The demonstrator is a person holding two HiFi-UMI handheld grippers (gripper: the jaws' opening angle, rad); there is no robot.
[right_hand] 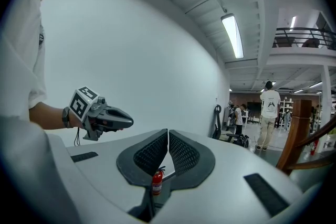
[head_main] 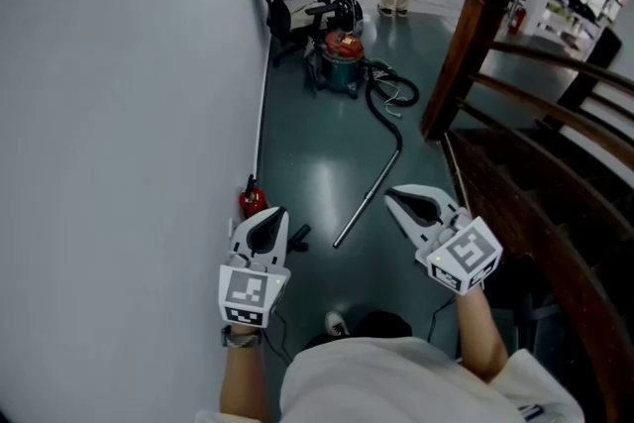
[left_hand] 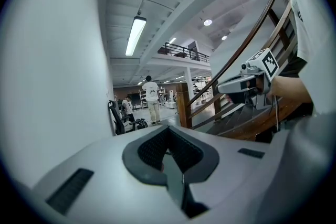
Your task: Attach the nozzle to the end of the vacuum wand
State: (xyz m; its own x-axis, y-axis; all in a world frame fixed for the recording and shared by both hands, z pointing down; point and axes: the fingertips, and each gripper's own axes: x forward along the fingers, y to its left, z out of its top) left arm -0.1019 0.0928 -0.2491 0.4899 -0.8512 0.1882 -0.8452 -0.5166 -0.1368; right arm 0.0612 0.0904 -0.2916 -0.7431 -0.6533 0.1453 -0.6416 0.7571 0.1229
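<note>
**Steel wand lies on the floor, both grippers closed and empty**

Silver and slim, the long metal vacuum wand [head_main: 369, 198] lies flat on the glossy dark green floor [head_main: 317, 154]. Its far end joins a black coiled hose [head_main: 384, 99] that runs back to the red and teal canister vacuum [head_main: 340, 57] beside the white wall [head_main: 119, 114]. The wand's near, free end points toward the person.

Just beside that end, close to a small red fire extinguisher [head_main: 252, 202], sits a short black piece [head_main: 297, 237]. It is probably the nozzle, though it is too small to be sure.

The left white two-jaw gripper [head_main: 269, 216] and the right white two-jaw gripper [head_main: 392, 197] hang above the floor, roughly level. Each has its ribbed pads pressed together with nothing between them.

The attaching has not begun; this looks like the approach. The next move calls for both grippers to drop low and part their jaws. One would take the nozzle and the other steady the wand near its free end, so the two can be lined up and pushed together. The brown wooden staircase [head_main: 515, 163] on the right leaves little room on that side.
</note>
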